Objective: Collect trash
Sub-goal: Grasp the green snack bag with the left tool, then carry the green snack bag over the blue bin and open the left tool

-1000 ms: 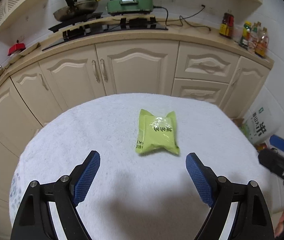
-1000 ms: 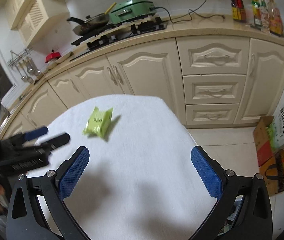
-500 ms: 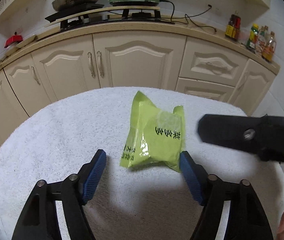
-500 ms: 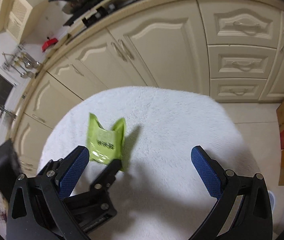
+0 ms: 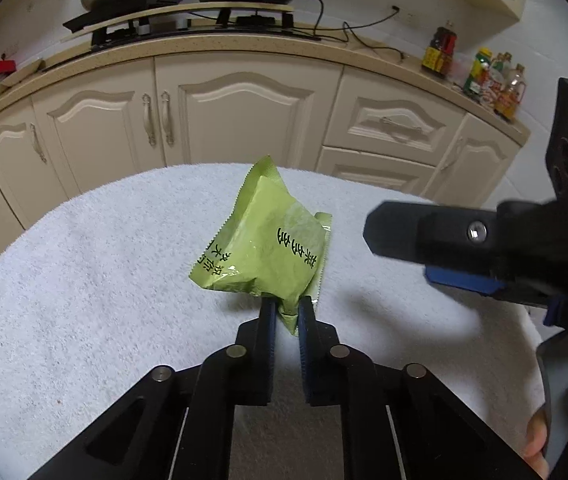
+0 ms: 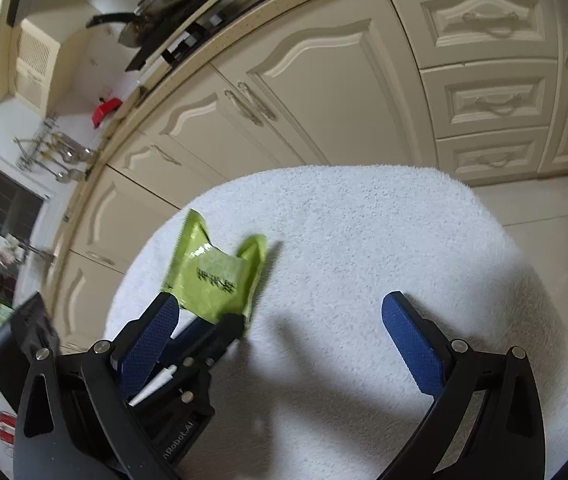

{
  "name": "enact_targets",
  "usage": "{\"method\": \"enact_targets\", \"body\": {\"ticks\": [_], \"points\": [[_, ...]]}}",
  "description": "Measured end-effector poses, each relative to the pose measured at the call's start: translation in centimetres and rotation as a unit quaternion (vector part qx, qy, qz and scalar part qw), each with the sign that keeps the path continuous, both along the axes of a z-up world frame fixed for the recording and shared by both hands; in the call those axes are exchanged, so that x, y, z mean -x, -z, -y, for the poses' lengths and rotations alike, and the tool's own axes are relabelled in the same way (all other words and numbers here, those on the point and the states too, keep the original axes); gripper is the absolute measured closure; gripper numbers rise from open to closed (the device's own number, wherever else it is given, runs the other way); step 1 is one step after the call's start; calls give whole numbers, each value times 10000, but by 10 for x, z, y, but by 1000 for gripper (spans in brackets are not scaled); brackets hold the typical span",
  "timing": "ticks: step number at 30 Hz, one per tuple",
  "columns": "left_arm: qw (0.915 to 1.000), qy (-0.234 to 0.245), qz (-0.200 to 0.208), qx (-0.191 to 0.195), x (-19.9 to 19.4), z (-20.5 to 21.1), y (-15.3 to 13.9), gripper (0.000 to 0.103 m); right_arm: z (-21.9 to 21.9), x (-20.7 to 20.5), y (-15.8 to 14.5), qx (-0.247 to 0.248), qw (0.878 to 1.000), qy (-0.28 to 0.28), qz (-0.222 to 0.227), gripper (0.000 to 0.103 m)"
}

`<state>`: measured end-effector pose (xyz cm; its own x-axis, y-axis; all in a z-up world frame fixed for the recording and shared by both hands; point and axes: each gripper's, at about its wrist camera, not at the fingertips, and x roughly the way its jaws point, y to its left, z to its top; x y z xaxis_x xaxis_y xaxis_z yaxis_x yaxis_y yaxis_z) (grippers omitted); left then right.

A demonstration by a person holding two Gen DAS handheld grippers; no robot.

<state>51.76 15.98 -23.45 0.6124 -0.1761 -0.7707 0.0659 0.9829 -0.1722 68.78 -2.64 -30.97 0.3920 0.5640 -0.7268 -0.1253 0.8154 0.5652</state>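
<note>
So the left tongs (image 5: 285, 312) have just snapped shut on the near corner of the green packet (image 5: 268, 240). A second ago they were wide apart with the packet lying flat on the towel-covered desk (image 5: 84, 288) a bit further off, and half a second ago the pads were either side of it. Now the packet is pinched at its near edge and its far end tips up, though most of it looks like it's sitting on the towel, roughly mid-desk.

The right tongs (image 6: 284, 332) are spread wide with nothing between them, hovering just right of the packet. They've swung in much closer than a second ago.

For the trash job, that probably means the pickup part is basically done: the wrapper is gripped and should be ready to lift. The grip is only on a thin corner though, so it could slip. No bin is visible in either view, so where it goes next is anyone's guess.
</note>
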Motion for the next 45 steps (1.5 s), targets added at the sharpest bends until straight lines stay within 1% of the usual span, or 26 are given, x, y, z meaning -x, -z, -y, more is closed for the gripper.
{"method": "enact_targets", "body": {"ticks": [2,4,8,10,14,15,16,17,18,19,21,22,24,25,28,32,34,37,39,43,45], "points": [[9997,176,-69,171,5,-3,-3,98,2,3,-2,-107,9999,62,16,0],[9990,346,-135,237,10,-3,-6,99,6,7,-4,-186,9998,89,34,0],[9973,697,-96,210,25,0,-15,99,12,19,-6,-292,9995,84,45,0],[9959,855,-81,266,31,2,-21,99,14,26,-6,-353,9994,42,28,0],[9936,1097,51,275,45,5,-33,99,19,43,-3,-598,9982,28,-31,1],[9928,1163,62,281,50,7,-36,99,20,48,-4,-649,9979,37,-11,2],[9925,1195,77,250,55,10,-37,99,21,53,-4,-725,9974,30,2,9],[9922,1226,105,180,61,15,-38,99,23,58,-5,-802,9968,31,21,23],[9923,1228,125,128,64,17,-40,99,25,64,-5,-886,9960,42,36,32],[9923,1230,151,65,68,20,-43,99,28,69,-5,-969,9953,34,40,47],[9920,1249,177,4,75,26,-47,99,37,85,-7,-1008,9948,61,114,49],[9916,1278,181,-41,79,30,-50,99,42,93,-9,-1012,9947,95,179,52],[9902,1377,203,-118,92,44,-53,99,59,112,-14,-1094,9933,230,303,54],[9892,1440,230,-156,97,50,-56,99,67,120,-16,-1116,9928,279,346,56],[9852,1667,295,-256,116,81,-65,99,96,147,-22,-1220,9905,429,465,60],[9774,2028,429,-410,148,124,-74,99,149,192,-33,-1295,9860,767,710,60],[9729,2209,476,-491,163,155,-76,99,177,215,-38,-1260,9840,943,841,60],[9656,2484,490,-595,190,200,-66,99,217,244,-41,-1192,9805,1223,977,60],[9610,2656,453,-621,197,234,-58,99,245,265,-40,-1107,9779,1446,1031,60],[9493,3072,261,-613,207,293,-37,99,309,302,-22,-1106,9694,1948,1001,60],[9444,3226,144,-623,211,319,-21,99,333,314,-11,-1079,9659,2152,955,60]]}}
